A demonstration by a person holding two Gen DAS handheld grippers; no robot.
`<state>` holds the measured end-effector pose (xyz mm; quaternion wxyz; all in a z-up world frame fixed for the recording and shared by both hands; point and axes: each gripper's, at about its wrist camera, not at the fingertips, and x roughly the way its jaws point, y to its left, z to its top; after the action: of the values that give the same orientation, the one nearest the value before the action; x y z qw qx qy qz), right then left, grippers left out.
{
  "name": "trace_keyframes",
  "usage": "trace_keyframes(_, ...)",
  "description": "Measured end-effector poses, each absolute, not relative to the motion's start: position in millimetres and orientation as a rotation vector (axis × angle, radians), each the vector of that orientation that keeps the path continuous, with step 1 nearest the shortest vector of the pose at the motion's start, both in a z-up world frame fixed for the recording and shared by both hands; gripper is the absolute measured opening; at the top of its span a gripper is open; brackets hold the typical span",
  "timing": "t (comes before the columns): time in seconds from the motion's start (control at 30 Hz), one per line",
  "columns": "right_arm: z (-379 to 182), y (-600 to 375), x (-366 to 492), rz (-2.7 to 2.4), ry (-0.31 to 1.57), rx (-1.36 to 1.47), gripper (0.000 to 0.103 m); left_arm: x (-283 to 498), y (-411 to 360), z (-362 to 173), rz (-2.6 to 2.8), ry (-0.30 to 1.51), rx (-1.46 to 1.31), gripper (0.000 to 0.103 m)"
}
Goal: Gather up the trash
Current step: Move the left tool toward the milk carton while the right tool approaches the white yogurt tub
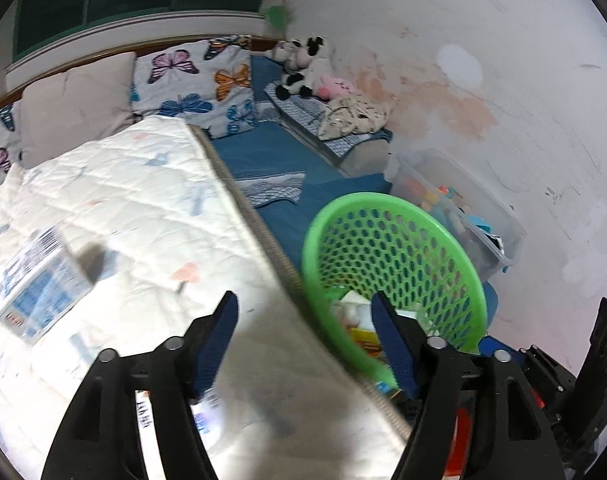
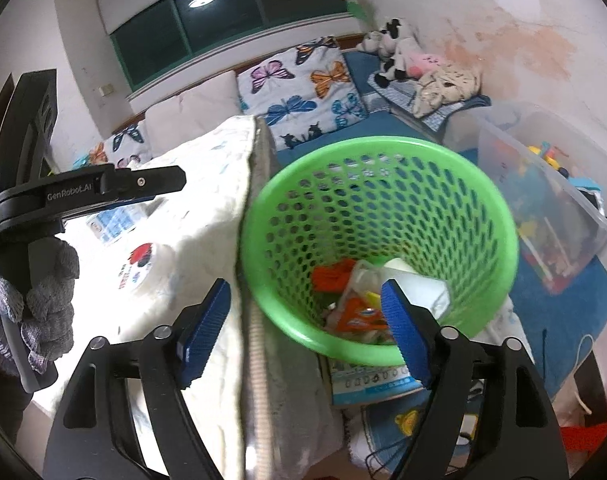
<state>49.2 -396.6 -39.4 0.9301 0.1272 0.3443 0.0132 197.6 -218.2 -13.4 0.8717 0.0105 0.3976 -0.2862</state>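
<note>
Bedroom walls, stained and white, rise behind a bed (image 1: 123, 200) with a quilted white cover and butterfly pillows (image 1: 195, 80). Beside the bed's edge stands a green mesh basket (image 2: 499, 216) holding trash (image 2: 359, 312): wrappers and a white carton. On the quilt lie a blue-and-white box (image 1: 35, 284) and a round white lid (image 2: 143, 268). Left gripper (image 1: 303, 314) hangs over the bed's edge, jaws wide apart, holding nothing. Right gripper (image 2: 303, 300) hangs above the basket, jaws wide and empty.
</note>
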Motion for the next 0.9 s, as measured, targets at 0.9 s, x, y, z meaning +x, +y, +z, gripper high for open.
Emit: trace_keyframes(0.9, -48, -247, 110, 0.299, 0.822, 0.123, 0.088, 207, -62, -13, -0.426, 0.796, 0.088, 0.081)
